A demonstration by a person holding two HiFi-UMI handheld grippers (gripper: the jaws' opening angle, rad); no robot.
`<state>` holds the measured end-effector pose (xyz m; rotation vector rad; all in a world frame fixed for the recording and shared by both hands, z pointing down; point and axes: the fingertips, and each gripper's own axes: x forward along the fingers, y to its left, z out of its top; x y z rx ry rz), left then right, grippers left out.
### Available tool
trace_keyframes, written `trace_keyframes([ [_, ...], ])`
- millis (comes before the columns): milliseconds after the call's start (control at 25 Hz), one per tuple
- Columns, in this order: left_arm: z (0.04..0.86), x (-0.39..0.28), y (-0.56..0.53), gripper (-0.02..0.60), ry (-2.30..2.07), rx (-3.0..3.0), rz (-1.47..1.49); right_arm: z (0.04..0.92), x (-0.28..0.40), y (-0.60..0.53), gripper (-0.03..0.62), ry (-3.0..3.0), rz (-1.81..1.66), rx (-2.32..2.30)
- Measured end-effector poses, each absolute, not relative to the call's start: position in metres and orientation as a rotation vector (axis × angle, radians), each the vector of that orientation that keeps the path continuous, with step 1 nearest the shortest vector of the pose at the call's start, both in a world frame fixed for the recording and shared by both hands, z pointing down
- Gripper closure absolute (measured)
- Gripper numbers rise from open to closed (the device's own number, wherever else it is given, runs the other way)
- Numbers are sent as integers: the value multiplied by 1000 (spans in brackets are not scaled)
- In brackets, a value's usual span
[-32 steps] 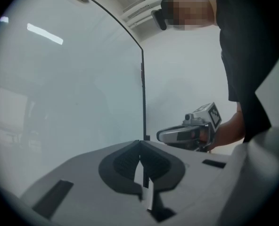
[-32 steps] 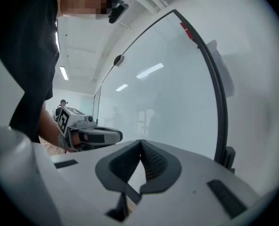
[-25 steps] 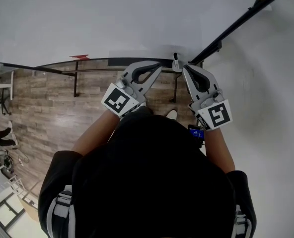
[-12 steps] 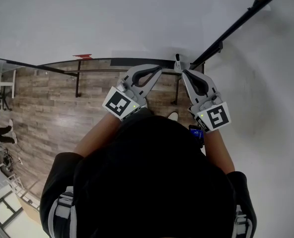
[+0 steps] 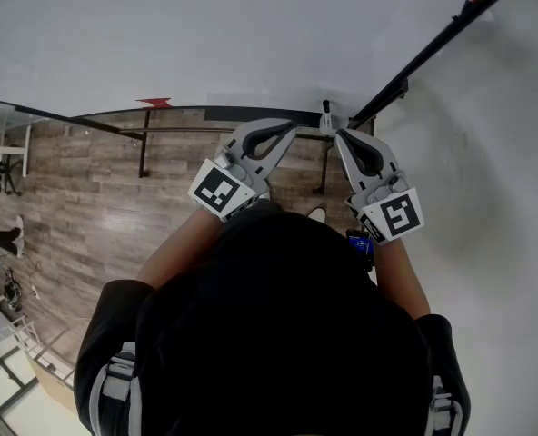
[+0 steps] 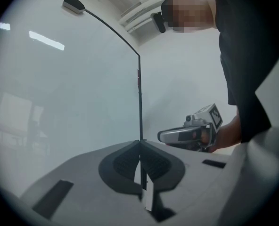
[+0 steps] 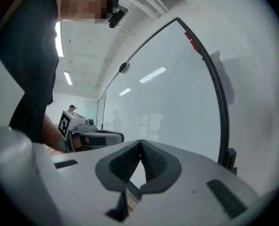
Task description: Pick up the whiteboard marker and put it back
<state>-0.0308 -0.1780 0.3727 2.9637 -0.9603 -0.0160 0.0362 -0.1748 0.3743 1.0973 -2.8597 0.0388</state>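
The whiteboard marker (image 5: 324,115), white with a dark cap, stands by the lower edge of the whiteboard (image 5: 251,34), just beyond and between the two gripper tips. My left gripper (image 5: 292,126) points at the board from the left with its jaws shut and nothing in them. My right gripper (image 5: 339,133) is beside it, also shut and empty. In the left gripper view the shut jaws (image 6: 140,142) face the board's dark frame (image 6: 139,102), with the right gripper (image 6: 186,135) alongside. The right gripper view shows its shut jaws (image 7: 140,141) and the left gripper (image 7: 94,136). Neither gripper view shows the marker.
The board's black tray rail (image 5: 251,113) runs along its lower edge, with a small red piece (image 5: 155,104) to the left. A black frame bar (image 5: 433,48) slants up at the right. Wooden floor (image 5: 87,207) lies below. A person (image 7: 72,108) stands far off.
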Motion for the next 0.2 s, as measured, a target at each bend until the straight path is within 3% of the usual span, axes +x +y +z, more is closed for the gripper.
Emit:
trace_keyframes([
  [200,378,-31,-177,578,-1007,2920,78,377,40,-172,592,-2864,55,1087],
])
